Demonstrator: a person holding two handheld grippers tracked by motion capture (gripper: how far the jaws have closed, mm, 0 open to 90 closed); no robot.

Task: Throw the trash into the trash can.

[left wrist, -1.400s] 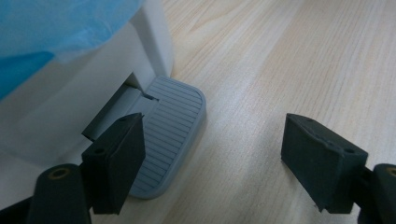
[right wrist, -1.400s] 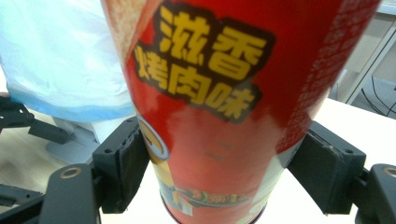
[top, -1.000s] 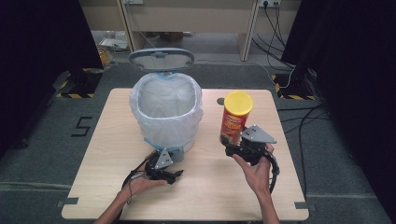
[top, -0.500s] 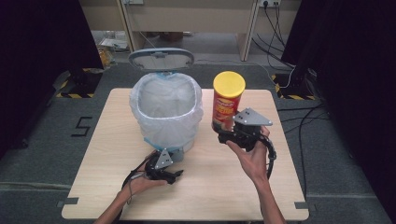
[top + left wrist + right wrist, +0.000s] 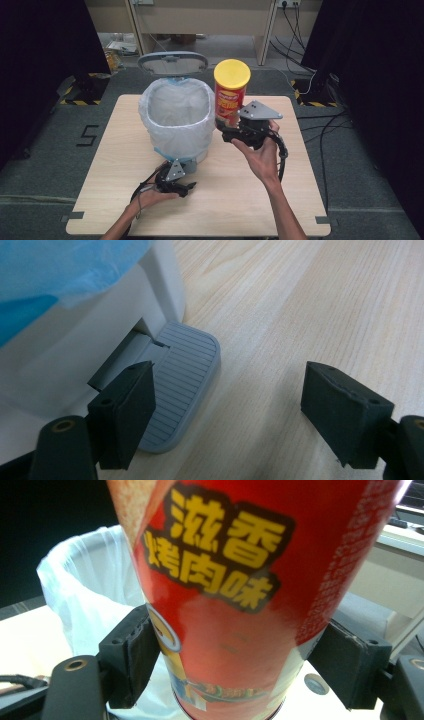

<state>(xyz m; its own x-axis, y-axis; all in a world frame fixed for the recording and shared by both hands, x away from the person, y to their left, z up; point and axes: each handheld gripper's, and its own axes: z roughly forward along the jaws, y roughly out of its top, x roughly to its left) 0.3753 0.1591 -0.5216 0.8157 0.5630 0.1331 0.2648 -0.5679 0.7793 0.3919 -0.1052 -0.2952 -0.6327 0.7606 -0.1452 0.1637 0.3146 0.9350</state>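
The right gripper (image 5: 235, 131) pinched the red crisp can (image 5: 230, 95) with the yellow lid, holding it upright above the table (image 5: 100, 165), just beside the lined pedal bin (image 5: 176, 120). The left gripper (image 5: 225, 410) was spread wide by the bin's grey pedal (image 5: 182, 385), one jaw apparently over it, though contact was unclear.

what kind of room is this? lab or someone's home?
Likely a lab or recording studio, not a home: black curtains flank the table, hazard tape and a floor marking "5" sit beside it, and cables run across the grey floor to wall sockets.
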